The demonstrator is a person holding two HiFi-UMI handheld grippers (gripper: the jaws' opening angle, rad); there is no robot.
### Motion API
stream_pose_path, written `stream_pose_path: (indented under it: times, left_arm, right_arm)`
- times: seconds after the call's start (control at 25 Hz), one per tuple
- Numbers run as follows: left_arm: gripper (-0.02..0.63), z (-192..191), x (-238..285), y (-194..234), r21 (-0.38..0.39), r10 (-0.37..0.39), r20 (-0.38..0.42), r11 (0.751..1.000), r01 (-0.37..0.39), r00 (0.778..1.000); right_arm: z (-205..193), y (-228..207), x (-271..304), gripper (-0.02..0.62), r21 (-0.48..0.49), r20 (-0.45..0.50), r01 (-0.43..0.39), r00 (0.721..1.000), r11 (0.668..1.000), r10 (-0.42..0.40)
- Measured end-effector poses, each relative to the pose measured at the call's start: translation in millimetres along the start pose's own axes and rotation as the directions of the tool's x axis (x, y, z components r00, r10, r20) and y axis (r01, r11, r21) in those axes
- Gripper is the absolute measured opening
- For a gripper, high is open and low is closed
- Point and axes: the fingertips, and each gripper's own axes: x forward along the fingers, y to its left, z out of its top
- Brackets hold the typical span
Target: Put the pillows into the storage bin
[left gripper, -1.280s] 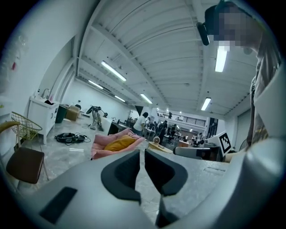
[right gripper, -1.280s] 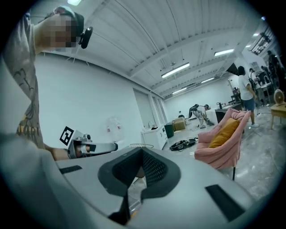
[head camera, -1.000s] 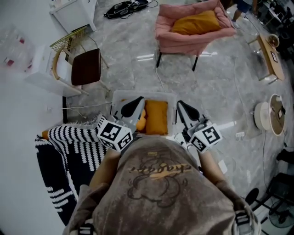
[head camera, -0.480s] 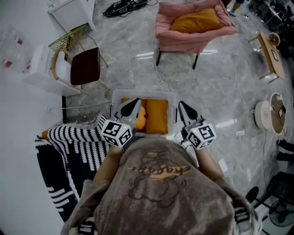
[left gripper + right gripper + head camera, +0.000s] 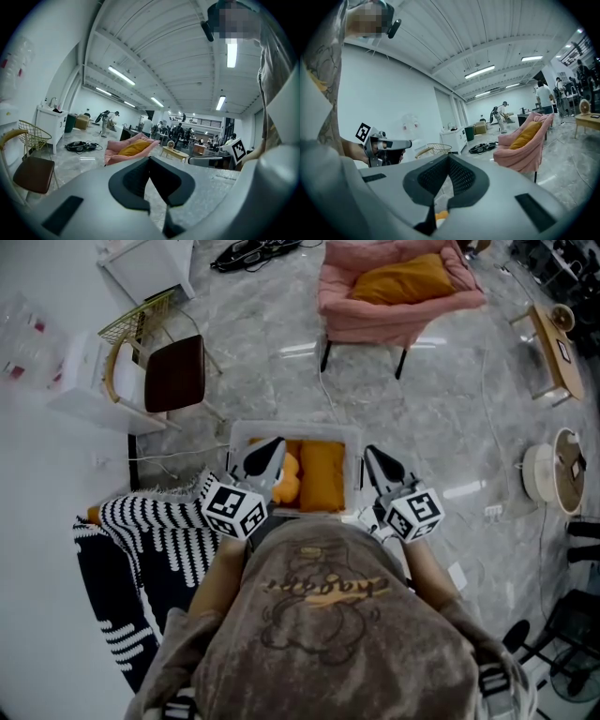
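Observation:
A clear storage bin (image 5: 242, 439) stands on the floor in front of me, with an orange pillow (image 5: 321, 476) lying flat in it and a smaller orange cushion (image 5: 287, 487) at its left. My left gripper (image 5: 275, 443) hangs over the bin's left side, shut and holding nothing. My right gripper (image 5: 369, 453) hovers at the bin's right wall, shut and holding nothing as well. Another mustard pillow (image 5: 410, 277) rests on the pink armchair (image 5: 375, 320) further off. The same mustard pillow (image 5: 133, 148) (image 5: 526, 135) shows beyond each gripper's closed jaws.
A striped black-and-white blanket (image 5: 150, 531) lies left of the bin. A wire chair with a brown seat (image 5: 175, 374) and a white cabinet (image 5: 150, 266) stand at the far left. A white fan (image 5: 553, 472) and a low wooden table (image 5: 551, 351) are at the right. People stand far off.
Both grippers have sunk a little over the bin's near side, and have held still since half a second ago. Their jaws have stayed shut.

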Motion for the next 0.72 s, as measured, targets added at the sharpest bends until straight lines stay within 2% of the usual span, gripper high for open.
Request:
stream_pose_path:
  times: [0.72]
  left_arm:
    - [0.005,-12.3,-4.1,-10.6,-0.025,0.040,-0.008,0.999,-0.040,0.999]
  right_arm:
    - [-7.4,7.9,1.9,-0.002,-0.029,-0.040,-0.077,0.996,0.997,0.076]
